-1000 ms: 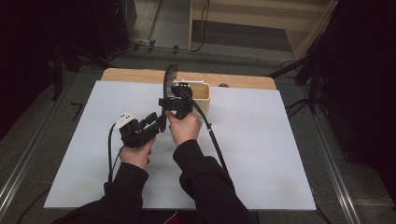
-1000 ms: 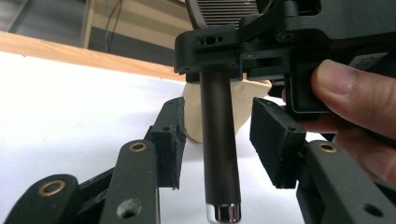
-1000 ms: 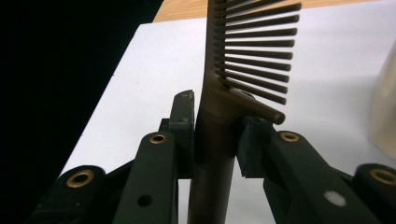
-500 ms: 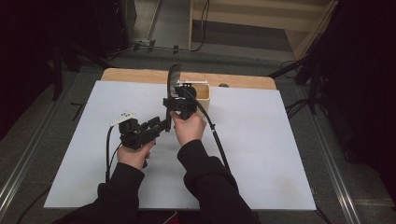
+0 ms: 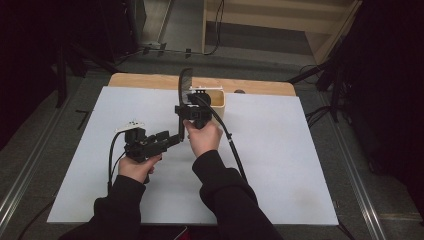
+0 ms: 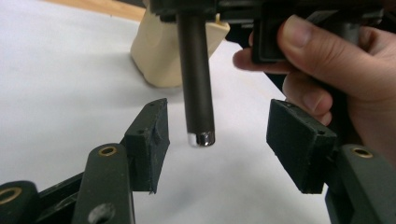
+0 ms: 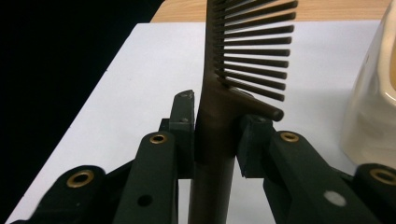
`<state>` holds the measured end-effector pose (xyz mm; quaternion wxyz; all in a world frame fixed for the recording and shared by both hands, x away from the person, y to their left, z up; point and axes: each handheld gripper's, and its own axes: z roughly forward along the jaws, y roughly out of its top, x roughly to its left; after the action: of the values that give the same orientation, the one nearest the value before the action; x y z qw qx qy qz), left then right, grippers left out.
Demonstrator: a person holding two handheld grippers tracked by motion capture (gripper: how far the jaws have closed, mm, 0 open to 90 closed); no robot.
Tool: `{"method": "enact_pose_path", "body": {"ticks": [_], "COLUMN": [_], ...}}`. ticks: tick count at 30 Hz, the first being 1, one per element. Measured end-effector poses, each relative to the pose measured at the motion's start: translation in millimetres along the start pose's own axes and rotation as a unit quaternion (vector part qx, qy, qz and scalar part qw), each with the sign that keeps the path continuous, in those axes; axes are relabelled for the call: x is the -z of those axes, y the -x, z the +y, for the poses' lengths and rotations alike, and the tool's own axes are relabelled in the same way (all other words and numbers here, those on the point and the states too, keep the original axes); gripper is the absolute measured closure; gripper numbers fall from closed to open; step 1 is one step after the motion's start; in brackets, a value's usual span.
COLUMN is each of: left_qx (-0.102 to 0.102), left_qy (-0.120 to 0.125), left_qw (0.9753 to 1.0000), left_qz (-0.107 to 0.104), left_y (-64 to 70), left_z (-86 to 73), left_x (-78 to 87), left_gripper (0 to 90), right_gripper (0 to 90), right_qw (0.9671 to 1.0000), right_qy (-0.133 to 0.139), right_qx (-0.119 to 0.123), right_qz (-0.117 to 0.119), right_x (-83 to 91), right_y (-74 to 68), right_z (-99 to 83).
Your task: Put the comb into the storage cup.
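Observation:
A dark brown comb (image 5: pixel 184 83) stands upright over the white sheet, teeth end up. My right gripper (image 5: pixel 190 112) is shut on it where the handle meets the teeth (image 7: pixel 219 107); the pads (image 7: pixel 184 135) press both sides of it. My left gripper (image 5: pixel 171 139) is open and lies low to the left. The comb's round handle (image 6: pixel 196 84) hangs down between its two pads (image 6: pixel 152 140), its silver tip touching neither. The right hand (image 6: pixel 336 60) shows close behind the handle.
A beige container (image 5: pixel 216 98) stands just behind the comb near the wooden table edge (image 5: pixel 150 80); it rises close at the right (image 7: pixel 373 93). The white sheet (image 5: pixel 280 150) covers the table. A black cable (image 5: pixel 232 145) trails from the right gripper.
The left gripper has edged right, nearer the comb's handle end. The right hand with the comb has shifted slightly right and nearer the person.

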<state>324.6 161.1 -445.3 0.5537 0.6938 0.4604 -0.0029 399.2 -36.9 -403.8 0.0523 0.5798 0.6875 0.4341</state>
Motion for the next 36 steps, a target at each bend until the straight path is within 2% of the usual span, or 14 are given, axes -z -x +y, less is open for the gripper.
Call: {"method": "enact_pose_path", "body": {"ticks": [6,8,14,17,18,23,36], "left_qx": [0.002,0.005,-0.002,0.007,0.010,0.003,-0.016], "left_qy": [-0.026,-0.043,-0.073,-0.094,-0.098,-0.105,-0.139], "left_qw": [0.9995,0.9987,0.9968,0.9949,0.9944,0.9939,0.9898], "left_qz": [-0.019,-0.028,-0.033,-0.038,-0.038,-0.035,-0.025], "left_y": [-6.6,-7.7,-9.8,-12.4,-13.2,-13.6,-18.9], "left_z": [-0.8,-1.2,-3.2,-5.1,-5.7,-7.1,-11.7], "left_x": [2.5,2.4,5.7,7.4,7.8,12.5,19.8], "left_gripper": [34.0,31.4,31.4,30.6,27.6,27.4,27.4], "right_gripper": [69.8,69.8,69.8,69.8,69.8,69.8,69.8], "right_qw": [0.9999,0.9999,0.9997,0.9996,0.9996,0.9992,0.9972], "right_qy": [0.004,0.004,0.008,0.012,0.014,0.023,0.045], "right_qx": [0.008,0.013,0.020,0.023,0.023,0.031,0.058], "right_qz": [0.009,0.008,0.010,0.011,0.011,0.014,0.011], "right_x": [0.3,0.6,2.5,3.8,4.0,5.7,10.3], "right_y": [1.2,0.5,1.5,1.6,1.6,0.3,-1.9], "right_z": [-0.9,-1.7,-2.4,-2.8,-2.8,-3.2,-6.4]}}
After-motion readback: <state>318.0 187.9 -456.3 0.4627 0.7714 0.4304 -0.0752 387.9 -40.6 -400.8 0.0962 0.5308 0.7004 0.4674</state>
